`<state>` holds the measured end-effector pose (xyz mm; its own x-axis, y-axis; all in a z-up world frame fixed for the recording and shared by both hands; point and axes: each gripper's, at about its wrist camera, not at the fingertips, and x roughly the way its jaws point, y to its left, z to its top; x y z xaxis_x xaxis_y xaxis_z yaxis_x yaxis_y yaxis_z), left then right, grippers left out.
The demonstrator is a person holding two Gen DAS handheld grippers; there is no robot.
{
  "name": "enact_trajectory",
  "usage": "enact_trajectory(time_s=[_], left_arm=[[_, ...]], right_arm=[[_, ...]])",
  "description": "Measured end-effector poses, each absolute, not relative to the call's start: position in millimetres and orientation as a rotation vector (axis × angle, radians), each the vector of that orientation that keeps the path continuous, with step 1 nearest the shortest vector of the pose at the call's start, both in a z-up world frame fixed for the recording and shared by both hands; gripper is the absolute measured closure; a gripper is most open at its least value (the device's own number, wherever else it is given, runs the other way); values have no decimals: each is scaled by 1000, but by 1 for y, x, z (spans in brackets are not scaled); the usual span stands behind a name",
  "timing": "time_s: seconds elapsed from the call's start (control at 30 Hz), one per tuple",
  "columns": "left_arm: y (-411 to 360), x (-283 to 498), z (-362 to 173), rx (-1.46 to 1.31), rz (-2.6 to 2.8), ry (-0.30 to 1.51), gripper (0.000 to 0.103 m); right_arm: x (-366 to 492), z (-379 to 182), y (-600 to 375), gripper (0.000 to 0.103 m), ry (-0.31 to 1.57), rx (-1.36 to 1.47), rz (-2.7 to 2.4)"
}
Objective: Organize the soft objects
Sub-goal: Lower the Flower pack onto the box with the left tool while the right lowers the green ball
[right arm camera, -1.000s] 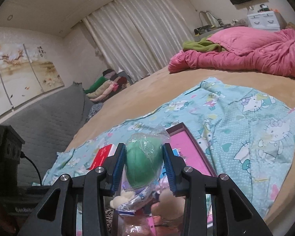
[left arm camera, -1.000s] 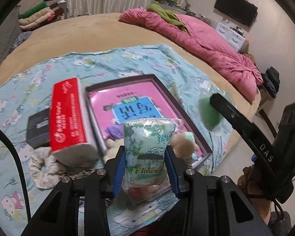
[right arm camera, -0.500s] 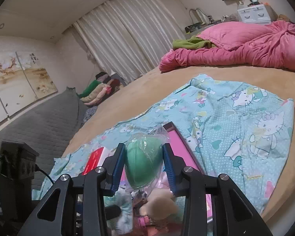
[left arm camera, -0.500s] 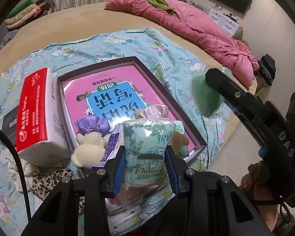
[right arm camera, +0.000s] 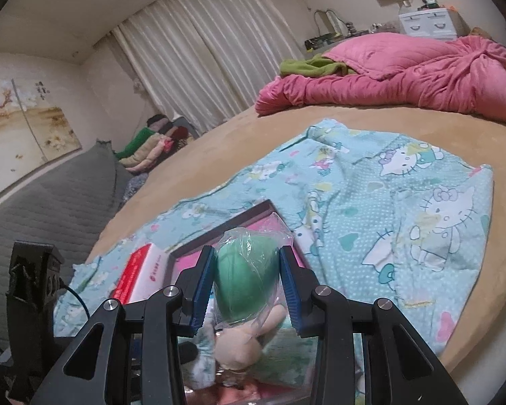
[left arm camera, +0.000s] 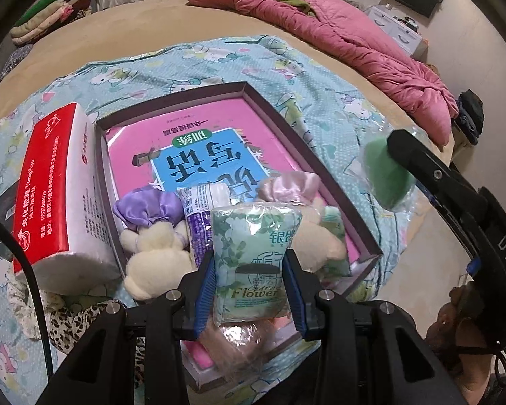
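My left gripper [left arm camera: 250,281] is shut on a green-and-white floral tissue pack [left arm camera: 254,260], held just above the near end of a dark-rimmed tray [left arm camera: 276,114] with a pink book inside. In the tray lie a purple scrunchie [left arm camera: 148,209], a cream plush [left arm camera: 155,256], a wrapped tube [left arm camera: 202,216] and a pink scrunchie [left arm camera: 288,185]. My right gripper [right arm camera: 246,290] is shut on a green sponge in clear plastic [right arm camera: 244,283], held in the air over the tray's right edge; the sponge also shows in the left wrist view [left arm camera: 384,175].
A red-and-white tissue box [left arm camera: 54,192] stands left of the tray. A leopard scrunchie [left arm camera: 74,324] and a black box [left arm camera: 3,209] lie near it. All rest on a Hello Kitty cloth [right arm camera: 388,195] over a tan bed. A pink quilt [left arm camera: 347,37] lies behind.
My left gripper has moved forward and lower over the tray with the tissue pack. My right gripper with the green sponge has come lower and closer over the tray.
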<state>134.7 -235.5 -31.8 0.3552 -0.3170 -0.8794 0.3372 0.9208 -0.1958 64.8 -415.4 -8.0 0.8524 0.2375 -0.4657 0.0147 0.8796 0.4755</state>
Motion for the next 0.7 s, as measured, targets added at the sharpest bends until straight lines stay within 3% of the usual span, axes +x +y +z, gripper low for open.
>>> enact_trajectory(time_s=[0.7], left_arm=[[-226, 153, -53, -36, -410, 1140, 64]], right_arm=[[91, -30, -397, 63, 626, 364, 113]])
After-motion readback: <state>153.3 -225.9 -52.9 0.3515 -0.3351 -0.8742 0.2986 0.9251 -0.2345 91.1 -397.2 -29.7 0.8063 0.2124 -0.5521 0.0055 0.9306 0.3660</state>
